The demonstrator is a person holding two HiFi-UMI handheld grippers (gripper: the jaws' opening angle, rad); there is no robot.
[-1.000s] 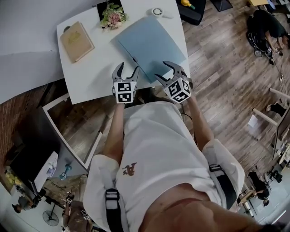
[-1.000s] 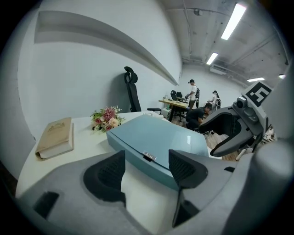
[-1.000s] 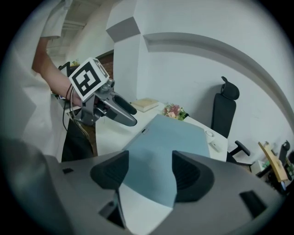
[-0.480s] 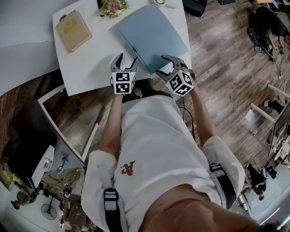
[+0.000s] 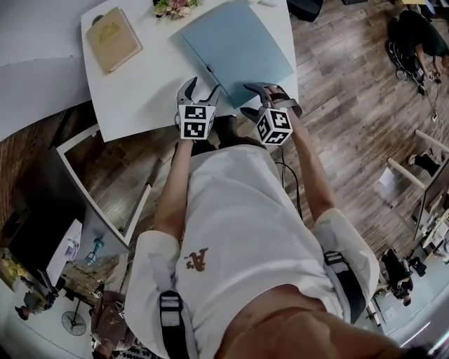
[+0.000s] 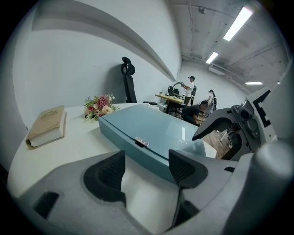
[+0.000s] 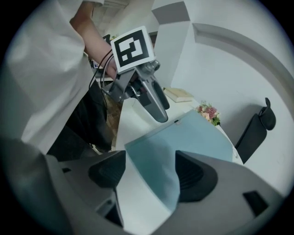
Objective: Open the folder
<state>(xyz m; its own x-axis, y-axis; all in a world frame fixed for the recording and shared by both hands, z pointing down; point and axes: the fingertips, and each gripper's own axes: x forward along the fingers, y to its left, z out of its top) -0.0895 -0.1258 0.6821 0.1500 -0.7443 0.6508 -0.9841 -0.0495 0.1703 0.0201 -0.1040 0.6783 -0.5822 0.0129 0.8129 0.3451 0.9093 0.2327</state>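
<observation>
The light blue folder [image 5: 238,45] lies shut on the white table [image 5: 140,91], with a small clasp [image 6: 141,142] on its left edge. My left gripper [image 5: 198,90] is open just short of that clasp edge [image 6: 146,167], with nothing between its fingers. My right gripper [image 5: 247,99] is open at the folder's near corner. Its jaws have just been opening, and the corner [image 7: 151,156] lies between them untouched. In each gripper view the other gripper also shows: the right one [image 6: 220,128] beside the folder and the left one [image 7: 151,98] above it.
A tan book [image 5: 112,38] lies at the table's far left, and a bunch of flowers [image 5: 172,7] sits behind the folder. A black office chair [image 6: 128,82] stands past the table. Wooden floor [image 5: 351,105] and people at desks lie to the right.
Both grippers have moved forward and down to the folder's near edge. The right gripper has rolled and its jaws stand wider, now round the folder's corner.
</observation>
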